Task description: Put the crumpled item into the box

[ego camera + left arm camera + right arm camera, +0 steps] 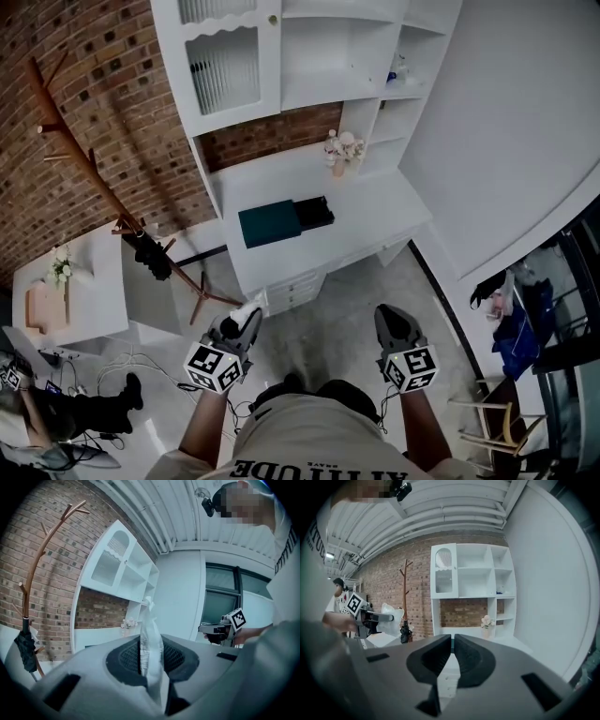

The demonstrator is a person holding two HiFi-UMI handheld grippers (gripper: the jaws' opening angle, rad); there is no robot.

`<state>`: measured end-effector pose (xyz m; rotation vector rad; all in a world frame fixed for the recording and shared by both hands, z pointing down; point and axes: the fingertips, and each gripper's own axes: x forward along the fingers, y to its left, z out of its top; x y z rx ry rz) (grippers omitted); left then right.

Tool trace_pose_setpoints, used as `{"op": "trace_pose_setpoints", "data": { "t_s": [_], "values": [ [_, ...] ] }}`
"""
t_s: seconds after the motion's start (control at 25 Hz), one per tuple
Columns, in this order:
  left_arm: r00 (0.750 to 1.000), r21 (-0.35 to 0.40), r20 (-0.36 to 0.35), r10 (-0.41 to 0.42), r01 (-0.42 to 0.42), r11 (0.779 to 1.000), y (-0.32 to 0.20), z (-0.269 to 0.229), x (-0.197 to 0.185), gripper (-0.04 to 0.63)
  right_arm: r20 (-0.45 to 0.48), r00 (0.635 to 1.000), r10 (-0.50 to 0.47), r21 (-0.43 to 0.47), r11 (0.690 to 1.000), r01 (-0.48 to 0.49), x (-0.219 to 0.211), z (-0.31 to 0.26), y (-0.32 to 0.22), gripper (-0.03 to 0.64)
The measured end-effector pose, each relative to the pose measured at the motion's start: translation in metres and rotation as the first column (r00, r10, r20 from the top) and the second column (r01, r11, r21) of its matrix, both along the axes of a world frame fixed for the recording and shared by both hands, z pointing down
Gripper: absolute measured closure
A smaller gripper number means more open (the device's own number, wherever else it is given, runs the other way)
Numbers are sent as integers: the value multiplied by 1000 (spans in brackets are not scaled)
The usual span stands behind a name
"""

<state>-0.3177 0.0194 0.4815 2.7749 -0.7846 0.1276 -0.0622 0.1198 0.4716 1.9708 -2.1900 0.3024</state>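
A white crumpled item (251, 313) is pinched in my left gripper (246, 321), held low in front of my body over the floor. In the left gripper view the crumpled item (150, 639) stands up between the dark pads, which press on both its sides. A dark teal box (270, 223) lies on the white desk (375, 211) ahead, with a black part (315, 213) beside it on the right. My right gripper (391, 317) hangs at the same height, jaws together and holding nothing. The right gripper view shows its pads (468, 656) nearly touching.
A wooden coat rack (103, 192) with a dark umbrella (152, 255) stands left of the desk. White shelves (309, 56) rise behind it, and a flower vase (339, 152) sits at the desk's back. A small white table (89, 291) is at left, a chair (492, 412) at right.
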Motion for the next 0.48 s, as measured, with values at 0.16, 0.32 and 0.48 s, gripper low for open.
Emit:
{"op": "trace_pose_setpoints", "data": {
  "t_s": [0.16,0.32,0.48],
  "values": [
    [1000,-14,-6,5,-5,1000,-9,5,1,520,-3,1000,12,-6,1000,-12,1,2,-7,579],
    [1000,-34,2,9,-9,999,-14,10,5,520,9,1000,23,-21,1000,-23,8,7,-13,580],
    [1000,-42,20,-2,3,999,-24,15,9,520,24,1000,15,-22,1000,-15,14,12,-27,580]
  ]
}}
